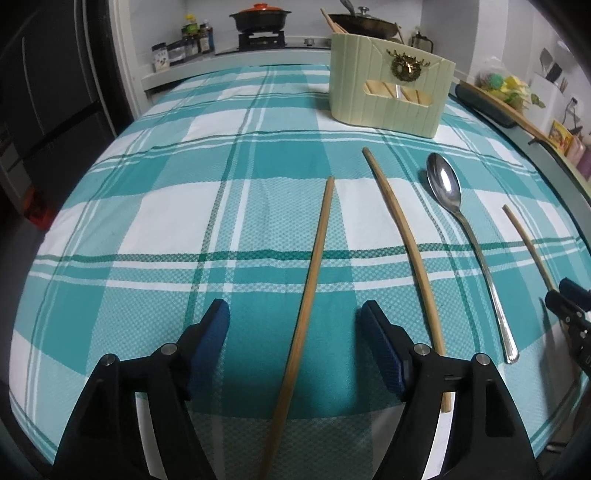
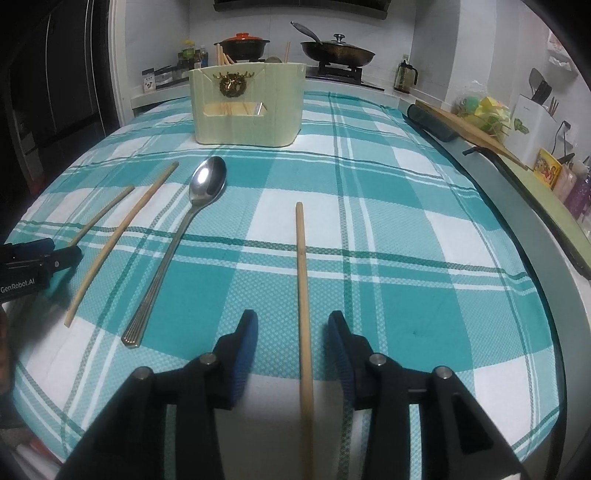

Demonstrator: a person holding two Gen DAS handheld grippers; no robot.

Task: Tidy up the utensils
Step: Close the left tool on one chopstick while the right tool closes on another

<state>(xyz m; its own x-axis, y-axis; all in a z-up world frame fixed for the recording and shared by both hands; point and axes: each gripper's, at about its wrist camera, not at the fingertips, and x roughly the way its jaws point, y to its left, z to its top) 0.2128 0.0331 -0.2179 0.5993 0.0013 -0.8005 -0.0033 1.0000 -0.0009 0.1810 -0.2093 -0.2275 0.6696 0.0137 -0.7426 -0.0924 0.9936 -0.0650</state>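
On the teal plaid tablecloth (image 1: 166, 221) lie three wooden chopsticks and a metal spoon (image 1: 445, 186). My left gripper (image 1: 295, 310) is open, its blue pads on either side of one chopstick (image 1: 317, 251) without touching it. A second chopstick (image 1: 402, 236) lies just to its right. My right gripper (image 2: 291, 317) is open too, astride another chopstick (image 2: 302, 266) that lies flat on the cloth. Across the table stands a pale green utensil holder (image 2: 247, 103) with chopsticks inside. The spoon (image 2: 207, 181) lies to the left of my right gripper.
The table's grey edge (image 2: 517, 221) curves along the right, with a cutting board and clutter beyond it. Behind the holder (image 1: 391, 88) a stove carries a red-lidded pot (image 1: 260, 18) and a wok (image 2: 336, 51). Bottles stand at the back left.
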